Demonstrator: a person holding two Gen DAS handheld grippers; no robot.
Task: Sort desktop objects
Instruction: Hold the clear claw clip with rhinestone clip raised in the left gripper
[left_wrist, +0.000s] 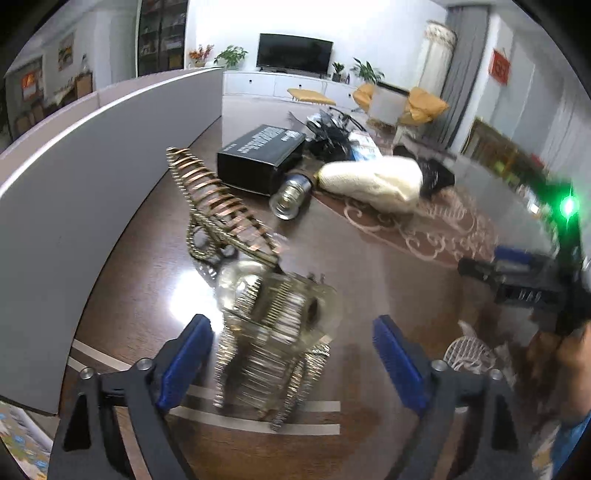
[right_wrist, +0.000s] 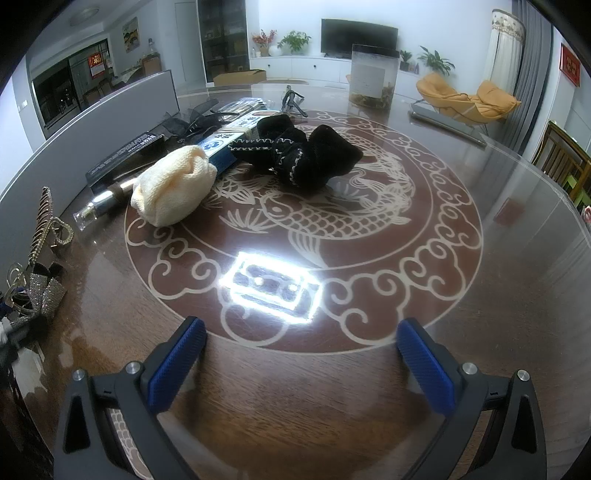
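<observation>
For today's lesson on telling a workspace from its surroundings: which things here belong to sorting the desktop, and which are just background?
Part of the job:
- glittery hair clip between the open left gripper
- long gold hair clip
- cream cloth bundle
- black velvet pouch
- small bottle
- black box

Background:
- television
- orange chair
- potted plants
</observation>
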